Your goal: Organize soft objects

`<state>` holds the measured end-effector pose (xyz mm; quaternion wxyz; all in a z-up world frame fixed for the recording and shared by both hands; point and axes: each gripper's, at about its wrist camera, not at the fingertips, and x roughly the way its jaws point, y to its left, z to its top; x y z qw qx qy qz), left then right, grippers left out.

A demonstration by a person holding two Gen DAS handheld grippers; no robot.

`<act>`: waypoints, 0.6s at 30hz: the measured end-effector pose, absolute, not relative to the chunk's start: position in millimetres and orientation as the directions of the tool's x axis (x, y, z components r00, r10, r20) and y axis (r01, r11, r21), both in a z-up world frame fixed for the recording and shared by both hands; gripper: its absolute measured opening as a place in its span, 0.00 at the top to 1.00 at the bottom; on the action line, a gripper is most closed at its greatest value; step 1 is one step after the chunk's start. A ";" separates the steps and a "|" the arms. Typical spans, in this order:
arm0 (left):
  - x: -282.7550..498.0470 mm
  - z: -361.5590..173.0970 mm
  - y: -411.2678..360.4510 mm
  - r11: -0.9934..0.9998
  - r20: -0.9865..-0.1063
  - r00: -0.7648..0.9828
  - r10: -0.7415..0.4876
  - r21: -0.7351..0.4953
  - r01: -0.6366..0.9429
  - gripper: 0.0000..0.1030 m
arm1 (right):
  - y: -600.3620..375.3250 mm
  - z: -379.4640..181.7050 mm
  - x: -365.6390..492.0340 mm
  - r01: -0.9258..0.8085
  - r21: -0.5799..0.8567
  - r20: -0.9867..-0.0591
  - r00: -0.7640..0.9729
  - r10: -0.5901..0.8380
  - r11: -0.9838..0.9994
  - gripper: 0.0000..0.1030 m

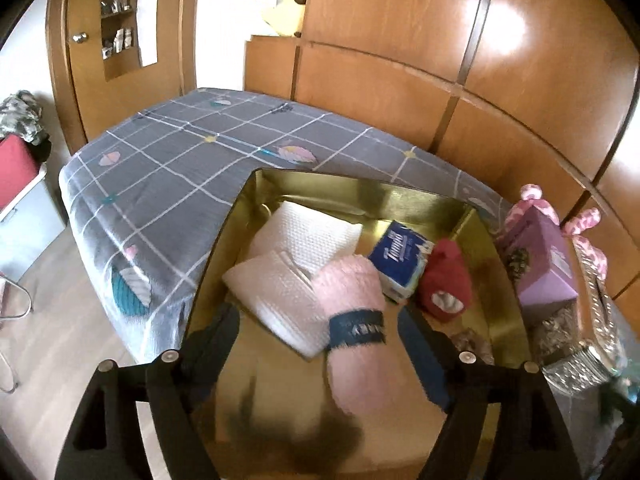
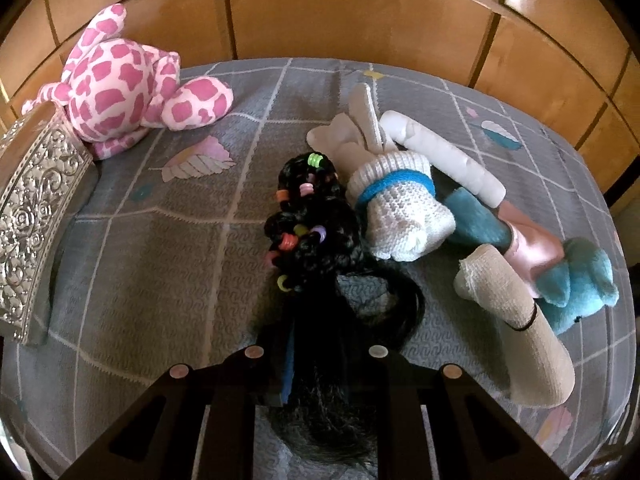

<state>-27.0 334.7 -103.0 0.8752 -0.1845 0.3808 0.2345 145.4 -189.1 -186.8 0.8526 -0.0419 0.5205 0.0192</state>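
Note:
In the left wrist view a gold box [image 1: 404, 194] stands on the bed. It holds white folded cloths [image 1: 288, 280], a pink fluffy roll with a dark band [image 1: 352, 284], a blue tissue pack [image 1: 400, 258] and a red knit piece [image 1: 444, 284]. My left gripper [image 1: 320, 326] is open over the box, with the pink roll lying loose between its fingers and a gap on each side. In the right wrist view my right gripper [image 2: 320, 360] is shut on a black hair piece with coloured beads [image 2: 312, 220], which trails across the sheet.
On the grey checked sheet [image 2: 160, 240] lie a pink spotted plush [image 2: 120, 88], a white knit sock with a blue band [image 2: 400, 204], a teal plush [image 2: 576, 280], a beige roll [image 2: 520, 328] and a silver embossed box [image 2: 36, 208]. A purple box [image 1: 544, 264] stands right of the gold box. Wooden wardrobe panels close the back.

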 end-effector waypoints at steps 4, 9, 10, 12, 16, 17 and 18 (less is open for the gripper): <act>-36.0 -100.8 319.0 0.831 -0.746 0.611 0.265 -0.144 -0.537 0.20 | -182.7 -186.9 140.5 -0.053 -0.062 -0.883 0.469 -0.030 0.997 0.84; -39.1 -99.2 298.2 0.861 -0.741 0.621 0.255 -0.118 -0.495 0.20 | -185.2 -181.8 143.7 -0.017 -0.040 -0.888 0.459 -0.028 0.999 0.85; -39.8 -98.1 295.8 0.863 -0.739 0.624 0.253 -0.118 -0.491 0.20 | -186.1 -180.7 146.0 -0.007 -0.024 -0.892 0.451 -0.018 1.000 0.85; -41.1 -96.8 290.5 0.870 -0.736 0.632 0.243 -0.124 -0.478 0.20 | -189.4 -179.0 151.7 0.008 0.007 -0.898 0.441 0.003 1.000 0.85; -42.7 -96.4 282.6 0.880 -0.735 0.637 0.232 -0.121 -0.459 0.20 | -186.7 -171.9 165.1 0.043 0.069 -0.902 0.429 0.044 0.997 0.86; -43.2 -96.5 281.0 0.882 -0.735 0.638 0.230 -0.119 -0.455 0.20 | -183.8 -167.5 168.9 0.045 0.084 -0.898 0.436 0.056 0.995 0.86; -43.3 -97.0 279.5 0.885 -0.736 0.638 0.227 -0.117 -0.450 0.20 | -180.3 -163.3 172.1 0.042 0.097 -0.893 0.444 0.068 0.994 0.87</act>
